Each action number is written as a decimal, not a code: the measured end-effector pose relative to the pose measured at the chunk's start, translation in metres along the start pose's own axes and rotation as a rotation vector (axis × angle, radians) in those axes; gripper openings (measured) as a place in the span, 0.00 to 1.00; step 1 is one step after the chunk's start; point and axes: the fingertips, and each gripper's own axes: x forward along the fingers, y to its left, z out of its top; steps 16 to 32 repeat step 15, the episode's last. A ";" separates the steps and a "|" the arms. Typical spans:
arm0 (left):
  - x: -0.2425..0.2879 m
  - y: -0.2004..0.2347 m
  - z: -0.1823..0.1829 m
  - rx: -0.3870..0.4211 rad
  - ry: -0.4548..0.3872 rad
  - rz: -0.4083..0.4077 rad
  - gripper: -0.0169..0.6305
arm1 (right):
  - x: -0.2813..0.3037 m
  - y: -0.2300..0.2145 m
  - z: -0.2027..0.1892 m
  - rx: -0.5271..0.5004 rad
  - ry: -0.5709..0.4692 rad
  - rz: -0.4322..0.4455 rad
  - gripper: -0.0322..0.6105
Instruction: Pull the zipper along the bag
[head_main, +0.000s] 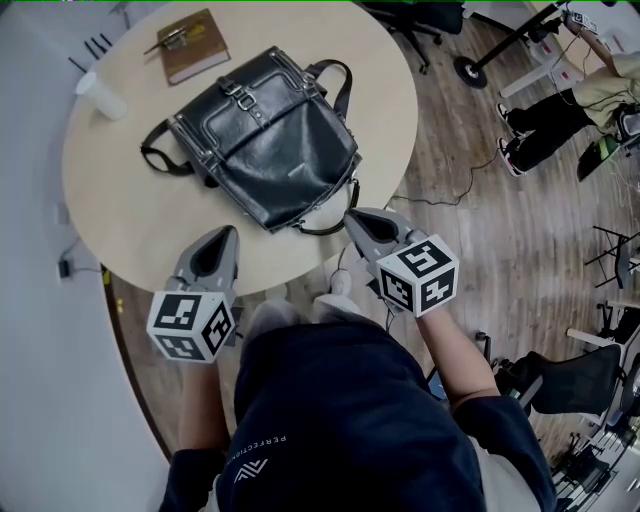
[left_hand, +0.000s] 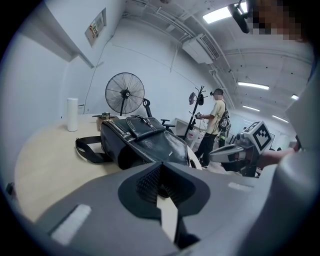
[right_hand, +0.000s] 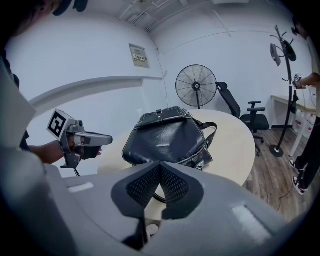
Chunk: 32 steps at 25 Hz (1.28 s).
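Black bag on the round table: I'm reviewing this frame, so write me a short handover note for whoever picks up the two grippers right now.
Left gripper: jaws shut, empty, over the near edge of the table, clear of the bag.
Right gripper: jaws shut, empty, close to the bag's near corner, apparently not touching.
Bag: lies flat on the table, flap up. The zipper runs along the side facing the right gripper.
Done: nothing visible. The zipper is not gripped.
Left: probably steady the bag, close the jaws on the zipper pull and draw it along.
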 end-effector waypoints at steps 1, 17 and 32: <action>0.001 -0.001 -0.001 0.000 0.005 -0.002 0.05 | 0.000 0.000 0.000 0.002 -0.001 0.002 0.05; 0.004 -0.009 -0.007 -0.016 0.016 -0.007 0.05 | 0.002 0.000 -0.001 0.001 0.008 0.029 0.05; 0.004 -0.009 -0.007 -0.016 0.016 -0.007 0.05 | 0.002 0.000 -0.001 0.001 0.008 0.029 0.05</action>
